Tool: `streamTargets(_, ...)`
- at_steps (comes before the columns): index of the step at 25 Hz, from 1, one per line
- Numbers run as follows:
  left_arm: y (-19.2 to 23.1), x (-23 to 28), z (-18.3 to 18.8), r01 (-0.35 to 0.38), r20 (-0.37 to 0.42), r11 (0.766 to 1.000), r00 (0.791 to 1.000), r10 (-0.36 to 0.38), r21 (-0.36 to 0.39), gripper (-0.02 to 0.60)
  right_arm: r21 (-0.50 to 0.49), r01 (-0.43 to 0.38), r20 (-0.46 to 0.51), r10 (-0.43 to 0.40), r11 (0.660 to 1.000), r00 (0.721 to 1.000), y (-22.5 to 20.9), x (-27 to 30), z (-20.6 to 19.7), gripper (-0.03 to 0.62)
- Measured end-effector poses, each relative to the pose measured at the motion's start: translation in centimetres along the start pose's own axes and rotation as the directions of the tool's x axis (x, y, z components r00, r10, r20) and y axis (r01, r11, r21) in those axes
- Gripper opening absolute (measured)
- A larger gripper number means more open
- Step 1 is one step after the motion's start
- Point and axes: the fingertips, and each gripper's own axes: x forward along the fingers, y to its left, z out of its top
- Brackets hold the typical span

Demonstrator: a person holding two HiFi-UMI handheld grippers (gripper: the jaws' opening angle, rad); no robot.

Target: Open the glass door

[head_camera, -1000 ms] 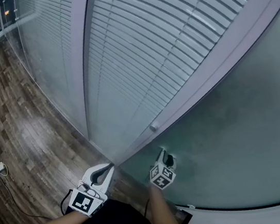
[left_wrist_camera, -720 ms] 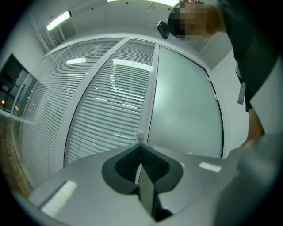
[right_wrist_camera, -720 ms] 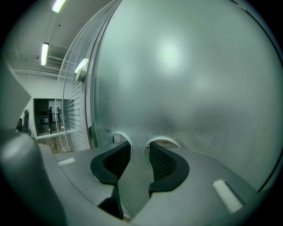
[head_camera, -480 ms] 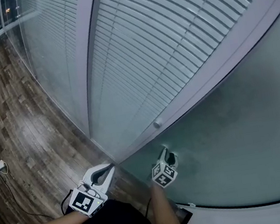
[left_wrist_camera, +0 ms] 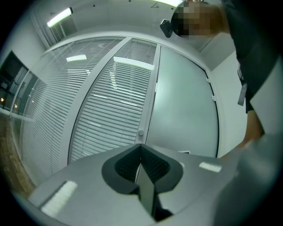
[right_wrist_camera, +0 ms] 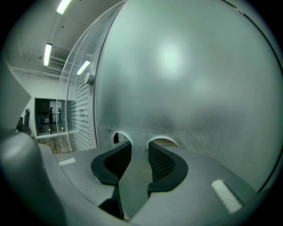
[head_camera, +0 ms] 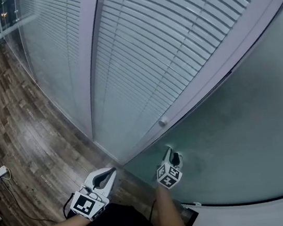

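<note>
Two claws show low in the head view. The left claw (head_camera: 110, 171) is shut with nothing in it. Slatted blinds (head_camera: 138, 57) rise ahead of it and a wooden floor (head_camera: 17, 128) spreads off to its left. The right claw (head_camera: 168, 153) sits to its right, its tip touching the frosted glass door (head_camera: 240, 137) beside a dark hole (head_camera: 175, 158). A small round knob (head_camera: 162, 123) sits on the door frame just above this claw.

From the left gripper view, the left claw (left_wrist_camera: 140, 147) has its jaws pressed flat together and holds nothing. The blinds (left_wrist_camera: 106, 114) stand ahead and to its left, the knob (left_wrist_camera: 140, 133) is straight beyond its tip, and the glass door (left_wrist_camera: 185, 106) is ahead and to its right.

From the right gripper view, the right claw (right_wrist_camera: 138, 148) has its jaws part way apart. Each tip reaches one of two round holes, the left hole (right_wrist_camera: 119, 137) and the right hole (right_wrist_camera: 162, 142), cut in the glass door (right_wrist_camera: 185, 79). The strip of glass between the holes fills the gap between the pads, which look closed against it. The door fills everything ahead of this claw, and the knob (right_wrist_camera: 89, 79) is up to its left.
</note>
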Motion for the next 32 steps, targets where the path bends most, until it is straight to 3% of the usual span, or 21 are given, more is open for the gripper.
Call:
streamTargets(6, 0.0, -0.6, 0.4, 0.036, 0.033, 0.999, 0.999, -0.036, 0.002, 0.000, 0.004, 0.018, 0.007, -0.018, 1.000, 1.000, 0.3, -0.8, 0.0, 0.117)
streamTargets(9, 0.3, -1.0, 0.2, 0.036, -0.013, 0.999, 0.999, -0.036, -0.005, 0.000, 0.005, 0.022, 0.012, -0.022, 1.000, 1.000, 0.5, -1.4, 0.9, 0.117)
streamTargets(13, 0.4, -0.9, 0.9, 0.064, 0.007, 0.998, 0.998, -0.064, 0.000, 0.000, -0.001, 0.024, 0.015, -0.024, 1.000, 1.000, 0.6, -1.9, 0.4, 0.115)
streamTargets(18, 0.6, -1.8, 0.1, 0.069, -0.030, 0.998, 0.997, -0.069, -0.015, 0.000, -0.002, 0.041, 0.026, -0.041, 0.999, 0.999, 0.8, -3.6, 0.8, 0.114)
streamTargets(21, 0.3, -1.8, 0.2, 0.100, 0.005, 0.995, 0.995, -0.100, -0.001, 0.000, 0.003, 0.041, 0.031, -0.041, 0.999, 0.999, 0.9, -4.1, -0.3, 0.112)
streamTargets(32, 0.1, -2.0, 2.0, 0.177, 0.016, 0.984, 0.984, -0.177, -0.022, 0.000, -0.011, 0.029, 0.038, -0.029, 1.000, 0.999, 1.9, -7.4, 0.1, 0.110)
